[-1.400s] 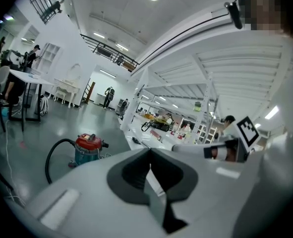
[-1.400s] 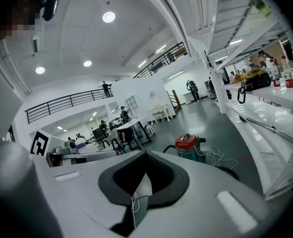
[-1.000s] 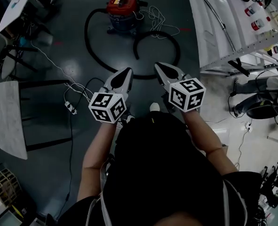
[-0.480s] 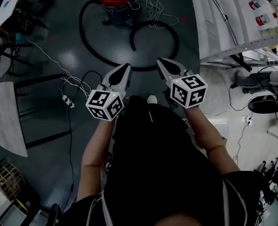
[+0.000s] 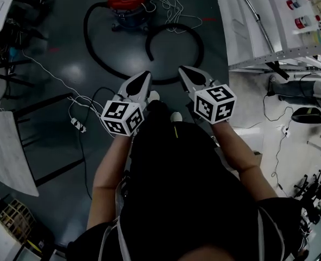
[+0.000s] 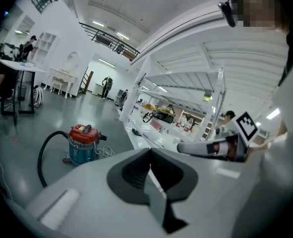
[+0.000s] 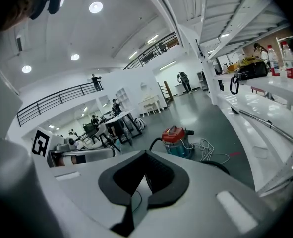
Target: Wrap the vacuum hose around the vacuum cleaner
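Note:
A red-lidded vacuum cleaner [image 5: 127, 4] with a blue drum stands on the dark floor at the top of the head view. Its black hose [image 5: 171, 75] lies loose on the floor in wide loops in front of it. The vacuum cleaner [image 6: 84, 144] shows to the left of the left gripper's jaws, and the vacuum cleaner [image 7: 178, 141] just beyond the right gripper's jaws. My left gripper [image 5: 144, 76] and right gripper [image 5: 182, 70] are held side by side above the floor, short of the hose, both shut and holding nothing.
A white power cord [image 5: 174, 7] lies bunched beside the vacuum. A white cable and power strip [image 5: 77, 125] run across the floor at left. White shelving [image 5: 258, 26] lines the right side, tables [image 5: 8, 151] and chairs stand at left.
Both grippers have moved forward toward the hose, which now lies nearer their tips. The vacuum has shifted toward the upper left of the head view. Both stay shut.

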Demonstrator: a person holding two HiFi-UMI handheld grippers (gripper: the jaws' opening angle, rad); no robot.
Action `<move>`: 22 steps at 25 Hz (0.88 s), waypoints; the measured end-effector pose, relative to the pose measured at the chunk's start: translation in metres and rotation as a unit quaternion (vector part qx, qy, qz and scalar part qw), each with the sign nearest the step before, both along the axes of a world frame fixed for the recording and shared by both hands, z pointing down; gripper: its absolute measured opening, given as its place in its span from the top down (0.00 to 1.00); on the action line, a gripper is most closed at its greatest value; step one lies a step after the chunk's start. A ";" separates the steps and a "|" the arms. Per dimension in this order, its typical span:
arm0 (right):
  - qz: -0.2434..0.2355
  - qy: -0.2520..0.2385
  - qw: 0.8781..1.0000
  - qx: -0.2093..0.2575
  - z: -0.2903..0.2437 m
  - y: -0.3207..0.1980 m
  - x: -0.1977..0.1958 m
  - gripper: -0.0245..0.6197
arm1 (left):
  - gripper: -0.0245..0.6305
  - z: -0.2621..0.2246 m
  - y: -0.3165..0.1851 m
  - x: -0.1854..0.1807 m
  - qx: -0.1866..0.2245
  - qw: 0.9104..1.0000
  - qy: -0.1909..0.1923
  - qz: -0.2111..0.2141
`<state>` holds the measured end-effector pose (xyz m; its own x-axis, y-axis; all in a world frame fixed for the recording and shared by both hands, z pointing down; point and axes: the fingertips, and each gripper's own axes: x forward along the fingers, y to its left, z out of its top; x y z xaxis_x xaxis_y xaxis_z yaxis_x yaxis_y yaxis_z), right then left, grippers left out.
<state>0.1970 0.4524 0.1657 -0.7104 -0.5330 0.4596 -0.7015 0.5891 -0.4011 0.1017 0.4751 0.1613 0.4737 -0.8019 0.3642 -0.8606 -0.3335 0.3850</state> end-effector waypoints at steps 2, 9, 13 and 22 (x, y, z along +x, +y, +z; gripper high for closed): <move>0.004 0.003 1.000 0.000 0.002 -0.011 -0.008 0.97 | 0.95 0.002 -0.013 -0.009 -0.001 1.000 -0.001 0.004; 0.019 0.021 1.000 -0.012 0.016 -0.046 -0.028 0.97 | 0.95 0.020 -0.049 -0.032 -0.013 1.000 -0.012 0.026; 0.028 0.027 0.999 -0.020 0.026 -0.063 -0.038 0.97 | 0.95 0.029 -0.066 -0.042 -0.022 0.999 -0.013 0.039; 0.056 0.045 0.997 -0.031 0.052 -0.101 -0.040 0.97 | 0.95 0.056 -0.100 -0.042 -0.040 0.995 -0.023 0.088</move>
